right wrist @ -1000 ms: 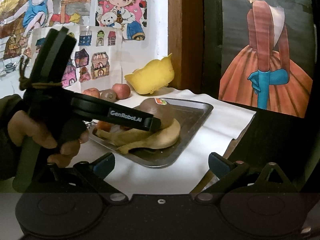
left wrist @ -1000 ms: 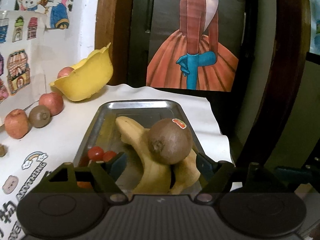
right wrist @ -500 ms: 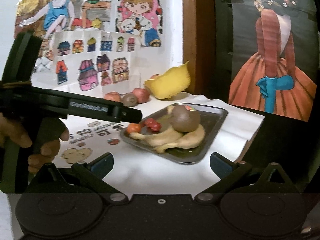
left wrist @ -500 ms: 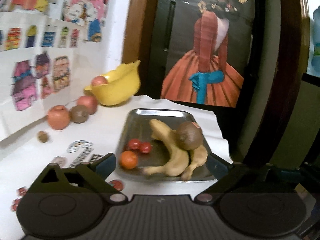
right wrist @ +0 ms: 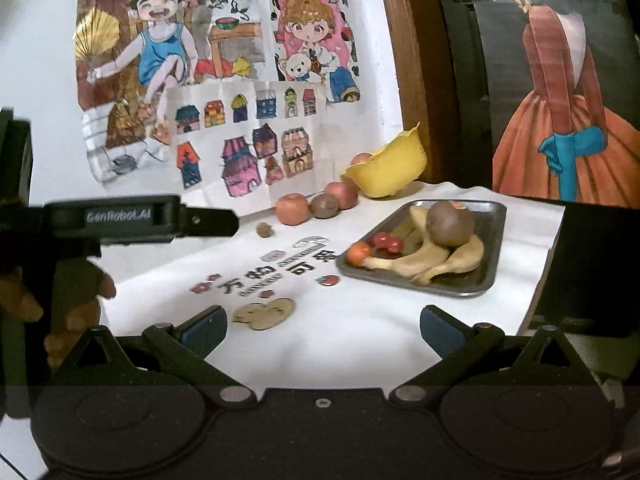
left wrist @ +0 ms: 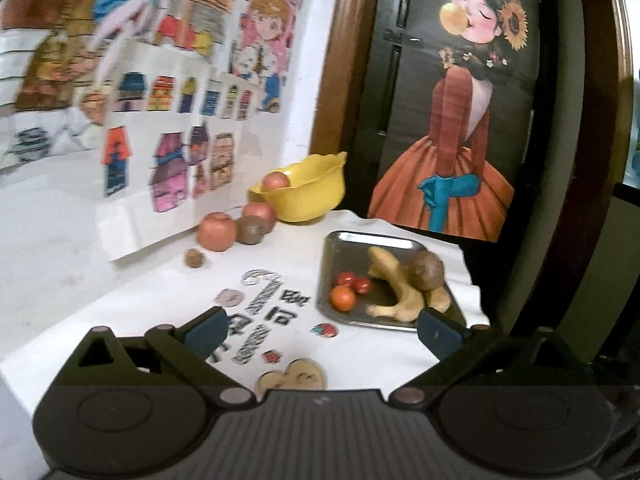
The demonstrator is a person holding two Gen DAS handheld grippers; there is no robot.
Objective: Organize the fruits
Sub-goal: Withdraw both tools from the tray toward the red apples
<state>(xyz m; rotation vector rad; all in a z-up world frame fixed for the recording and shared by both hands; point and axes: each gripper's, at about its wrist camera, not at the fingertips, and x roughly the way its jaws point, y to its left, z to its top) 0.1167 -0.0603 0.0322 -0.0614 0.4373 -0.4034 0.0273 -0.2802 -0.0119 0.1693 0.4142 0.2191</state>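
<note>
A metal tray [left wrist: 348,240] [right wrist: 494,240] on the white table holds two bananas [left wrist: 404,288] [right wrist: 416,262], a brown kiwi [left wrist: 429,269] [right wrist: 450,226] resting on them, an orange [left wrist: 342,298] and two red tomatoes [left wrist: 354,282]. Loose by the wall lie two apples [left wrist: 216,232] [right wrist: 292,209], a kiwi [left wrist: 250,230] and a small walnut-like nut [left wrist: 195,258]. A yellow bowl [left wrist: 308,192] [right wrist: 390,168] at the back holds one apple. My left gripper [left wrist: 324,330] is open and empty, short of the tray. My right gripper [right wrist: 324,330] is open and empty too.
Printed stickers and a heart-shaped wooden piece [left wrist: 292,374] lie on the tablecloth between the grippers and the tray. Drawings cover the wall on the left. A dark painted panel and wooden frame stand behind the tray. A hand [right wrist: 80,292] holds the left gripper's body at the right view's left.
Both grippers have pulled back and up from the tray, which now looks smaller and farther. The kiwi stays on the bananas. The left gripper has swung left.
</note>
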